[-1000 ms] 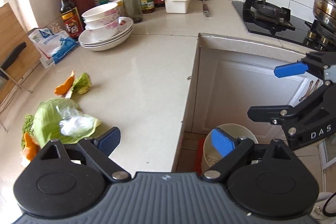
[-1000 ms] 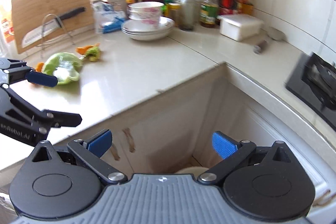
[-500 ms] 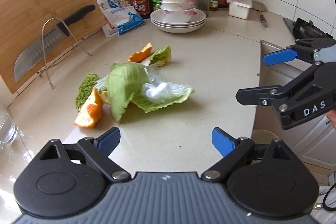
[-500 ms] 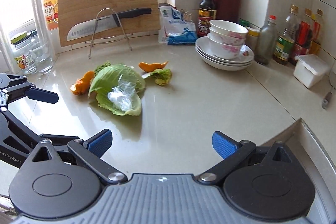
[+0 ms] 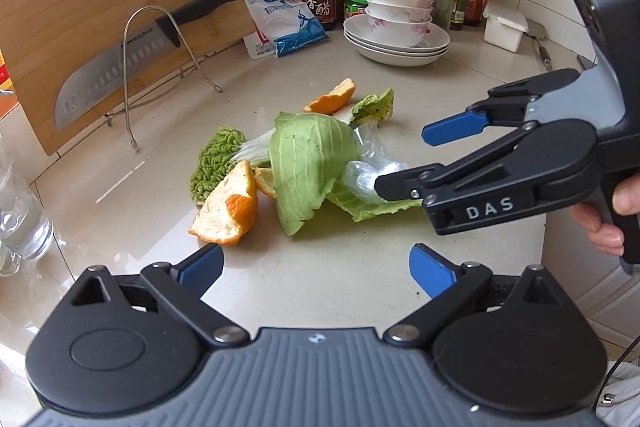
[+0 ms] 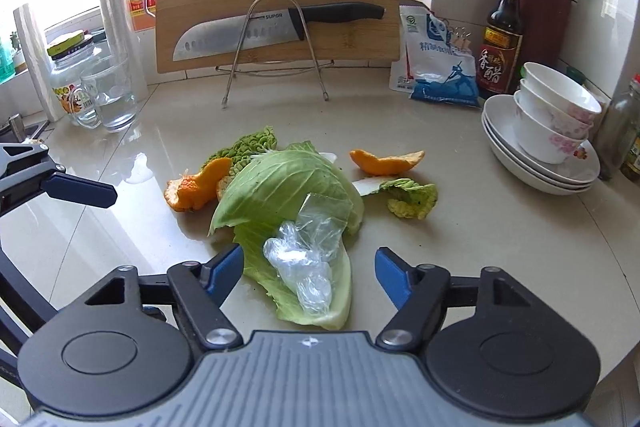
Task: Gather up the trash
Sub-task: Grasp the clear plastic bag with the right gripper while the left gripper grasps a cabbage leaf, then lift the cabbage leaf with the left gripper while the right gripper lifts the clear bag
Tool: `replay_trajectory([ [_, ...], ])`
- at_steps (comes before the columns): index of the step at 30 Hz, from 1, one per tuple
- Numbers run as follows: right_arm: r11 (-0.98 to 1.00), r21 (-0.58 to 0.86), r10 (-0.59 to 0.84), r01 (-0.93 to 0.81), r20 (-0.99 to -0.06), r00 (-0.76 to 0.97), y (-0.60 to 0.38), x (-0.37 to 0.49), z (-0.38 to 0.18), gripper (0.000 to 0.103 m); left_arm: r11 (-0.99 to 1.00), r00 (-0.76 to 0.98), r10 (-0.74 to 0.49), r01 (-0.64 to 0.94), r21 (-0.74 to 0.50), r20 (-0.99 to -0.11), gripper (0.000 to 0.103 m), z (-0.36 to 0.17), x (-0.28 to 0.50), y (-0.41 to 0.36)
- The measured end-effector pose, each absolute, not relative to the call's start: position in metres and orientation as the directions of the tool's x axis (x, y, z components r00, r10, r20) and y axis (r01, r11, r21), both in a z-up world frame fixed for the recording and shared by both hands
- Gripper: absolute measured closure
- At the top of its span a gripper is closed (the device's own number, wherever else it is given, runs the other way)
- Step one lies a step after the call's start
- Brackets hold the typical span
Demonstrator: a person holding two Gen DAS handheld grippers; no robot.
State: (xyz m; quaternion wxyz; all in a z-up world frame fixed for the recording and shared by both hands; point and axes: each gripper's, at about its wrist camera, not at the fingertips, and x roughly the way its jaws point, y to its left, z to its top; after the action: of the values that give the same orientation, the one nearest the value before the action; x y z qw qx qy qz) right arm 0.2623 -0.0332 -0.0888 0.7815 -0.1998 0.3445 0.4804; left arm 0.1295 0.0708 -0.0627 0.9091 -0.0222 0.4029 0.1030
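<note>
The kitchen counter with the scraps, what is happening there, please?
A person holds a gripper in each hand over vegetable scraps on the counter. The right gripper, jaws just closing, straddles the crumpled plastic wrap on the cabbage leaf, not yet gripping. The left gripper waits open. Orange peels lie untouched.

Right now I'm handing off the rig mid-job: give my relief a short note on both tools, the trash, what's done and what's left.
Left tool: open, empty, short of the pile.
Right tool: open, jaws have just been closing, straddling the crumpled plastic wrap on the big cabbage leaf; pads not yet pressing.
Also on the counter: two orange peels, a bumpy green scrap, a small leaf.
Done: nothing picked up in these views.
Left: grip the wrap and leaf, then clear the rest.
</note>
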Motion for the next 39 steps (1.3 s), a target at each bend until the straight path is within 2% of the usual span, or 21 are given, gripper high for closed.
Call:
replay_trajectory([
  [11, 0.429, 0.019, 0.580, -0.903, -0.772, 0.259, -0.018, 0.269, -0.111, 0.054, 0.987, 0.653, 0.138, -0.156, 0.046, -0.745, 0.004, -0.064, 0.142, 0.082],
  [13, 0.425, 0.017, 0.581, -0.905, -0.772, 0.259, -0.018, 0.268, -0.110, 0.062, 0.988, 0.653, 0.131, -0.143, 0.048, -0.746, 0.004, -0.064, 0.144, 0.082],
  [29, 0.479, 0.011, 0.599, -0.877, -0.735, 0.318, -0.058, 0.267, -0.074, 0.063, 0.992, 0.676, 0.088, 0.009, 0.127, -0.732, 0.005, -0.053, 0.173, 0.082],
  [39, 0.597, 0.048, 0.579, -0.801, -0.717, 0.389, -0.095, 0.272, -0.072, 0.063, 0.992, 0.645, 0.002, 0.098, 0.086, -0.764, 0.008, -0.063, 0.234, 0.095],
])
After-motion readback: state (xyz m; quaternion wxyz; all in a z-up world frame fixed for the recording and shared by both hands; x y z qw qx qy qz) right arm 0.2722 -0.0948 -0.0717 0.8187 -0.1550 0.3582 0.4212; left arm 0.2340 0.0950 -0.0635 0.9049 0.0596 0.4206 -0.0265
